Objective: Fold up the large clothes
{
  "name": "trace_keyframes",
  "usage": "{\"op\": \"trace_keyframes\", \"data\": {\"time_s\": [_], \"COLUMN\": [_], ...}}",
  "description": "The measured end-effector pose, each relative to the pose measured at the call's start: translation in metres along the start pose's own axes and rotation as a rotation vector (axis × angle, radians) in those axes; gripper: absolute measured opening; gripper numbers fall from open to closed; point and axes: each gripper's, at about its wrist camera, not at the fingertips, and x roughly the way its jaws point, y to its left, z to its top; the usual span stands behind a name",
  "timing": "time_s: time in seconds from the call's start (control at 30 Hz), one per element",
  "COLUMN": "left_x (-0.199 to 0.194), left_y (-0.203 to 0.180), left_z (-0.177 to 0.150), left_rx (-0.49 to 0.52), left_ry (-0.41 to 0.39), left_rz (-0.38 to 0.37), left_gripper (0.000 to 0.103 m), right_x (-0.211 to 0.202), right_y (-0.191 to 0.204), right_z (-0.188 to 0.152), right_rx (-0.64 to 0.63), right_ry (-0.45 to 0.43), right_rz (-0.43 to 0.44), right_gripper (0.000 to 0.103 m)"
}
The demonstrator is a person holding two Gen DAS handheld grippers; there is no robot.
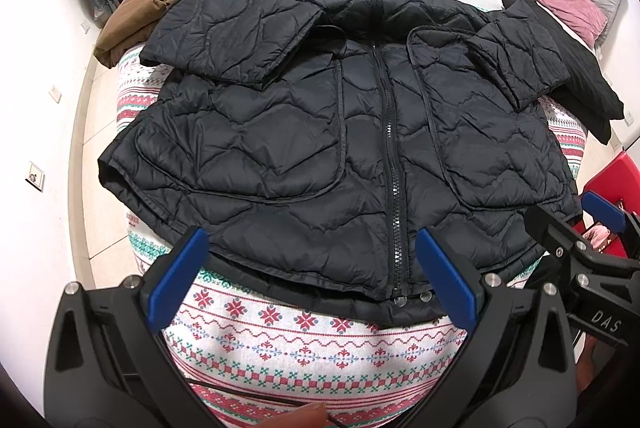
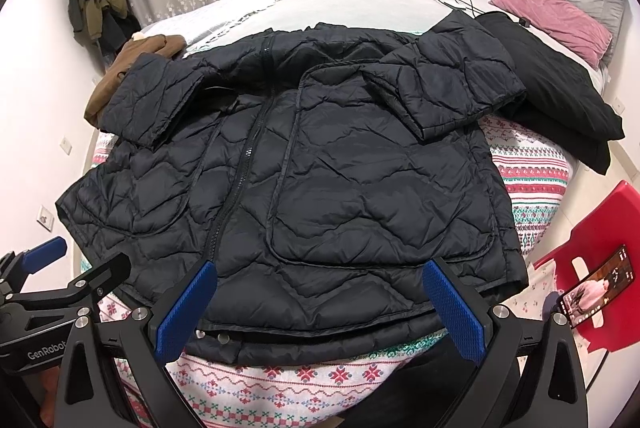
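Hovering with left gripper [image 1: 312, 276] and right gripper [image 2: 320, 308] both spread wide, empty, above near hem of jacket [image 1: 340, 132] lying on patterned blanket [image 1: 320, 348]; risking slippery padding sliding, sleeves unfolding.

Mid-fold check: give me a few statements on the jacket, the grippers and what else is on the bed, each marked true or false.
1. The black quilted jacket lies front up, zipper closed. True.
2. Both sleeves are folded in over the chest. True.
3. The left gripper is shut on the hem. False: its fingers are apart, holding nothing.
4. The right gripper is open. True.
5. The brown garment lies on top of the jacket. False: it is beside it, partly under one sleeve.
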Motion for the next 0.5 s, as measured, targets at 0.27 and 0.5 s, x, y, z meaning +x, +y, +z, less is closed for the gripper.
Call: {"op": "trace_keyframes", "data": {"time_s": [0.27, 0.5], "left_x": [0.0012, 0.0047], "left_y": [-0.0008, -0.0017], "left_z": [0.0, 0.0009], "left_rx": [0.003, -0.002], "left_ry": [0.003, 0.01], "left_rz": [0.004, 0.01], "left_gripper": [0.103, 0.103], "right_x": [0.0015, 0.0047], "right_y": [-0.0012, -0.0025], "right_z": [-0.0001, -0.0002], "right_rx": [0.001, -0.001], "right_ry": [-0.005, -0.007], "right_rz": [-0.009, -0.021], "right_gripper": [0.103, 0.103]}}
